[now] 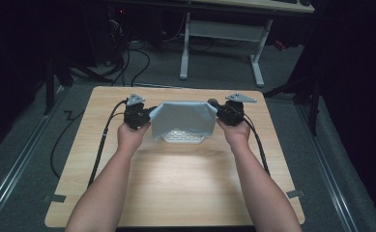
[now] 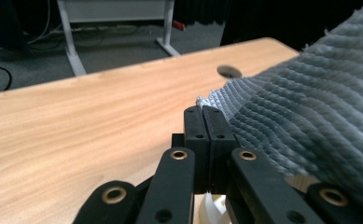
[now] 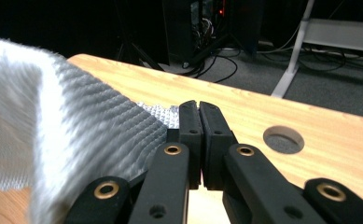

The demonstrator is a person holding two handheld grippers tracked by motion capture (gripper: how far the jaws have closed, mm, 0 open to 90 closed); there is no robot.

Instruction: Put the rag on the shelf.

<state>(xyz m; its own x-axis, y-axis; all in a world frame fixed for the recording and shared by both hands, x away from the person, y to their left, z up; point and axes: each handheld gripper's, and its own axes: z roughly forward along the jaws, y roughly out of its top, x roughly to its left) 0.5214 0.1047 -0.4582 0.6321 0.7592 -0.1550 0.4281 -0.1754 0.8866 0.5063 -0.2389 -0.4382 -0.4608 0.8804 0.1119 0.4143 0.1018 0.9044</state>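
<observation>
Above table (image 1: 176, 183) — cloth (image 1: 180, 118) stretched left-right | both jaws clamp its corners

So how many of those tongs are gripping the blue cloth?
2. The left tongs pinch the cloth at its left corner, the right tongs at its right corner, holding it stretched over a white basket.

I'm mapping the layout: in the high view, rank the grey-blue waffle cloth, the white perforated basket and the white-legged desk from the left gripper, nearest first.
1. Grey-blue waffle cloth: pinched in the left gripper.
2. White perforated basket: under the cloth, table middle.
3. White-legged desk: beyond the table's far edge.
</observation>
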